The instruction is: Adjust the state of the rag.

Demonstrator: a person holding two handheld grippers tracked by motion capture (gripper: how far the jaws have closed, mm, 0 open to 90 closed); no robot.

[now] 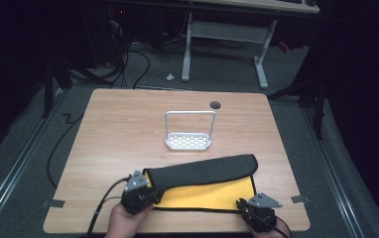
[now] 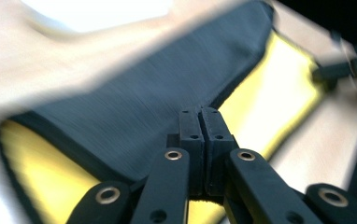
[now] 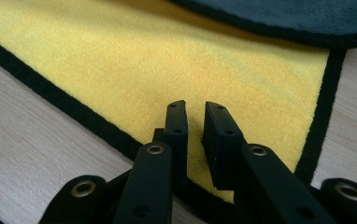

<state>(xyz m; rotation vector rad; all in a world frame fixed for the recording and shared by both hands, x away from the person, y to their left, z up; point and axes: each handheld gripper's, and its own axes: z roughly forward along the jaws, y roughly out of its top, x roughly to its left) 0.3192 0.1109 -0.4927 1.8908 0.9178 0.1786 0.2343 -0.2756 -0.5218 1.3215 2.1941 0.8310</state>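
Left tongs (image 1: pixel 143 191) are pinched together on the black folded-over flap of the cloth (image 1: pixel 212 171) near the bench's front left corner; the left gripper view (image 2: pixel 199 140) shows the pads pressed flat with the fabric edge caught between them. Right tongs (image 1: pixel 247 206) sit at the cloth's front right corner, and the right gripper view (image 3: pixel 195 135) shows them slightly apart over the yellow side, not clamping anything.

Biggest first: the wooden bench (image 1: pixel 118 129), then the cloth, yellow with black trim and a black back, lying along the front edge with its top half folded down. Behind it, around the middle, stands a small white wire rack (image 1: pixel 189 131) with a tall loop handle. Near the back edge there's a dark round cable hole (image 1: pixel 215 104).

No readable labels or writing anywhere. From above you get the rack; the gripper views are mostly cloth, and the left one's blurry.
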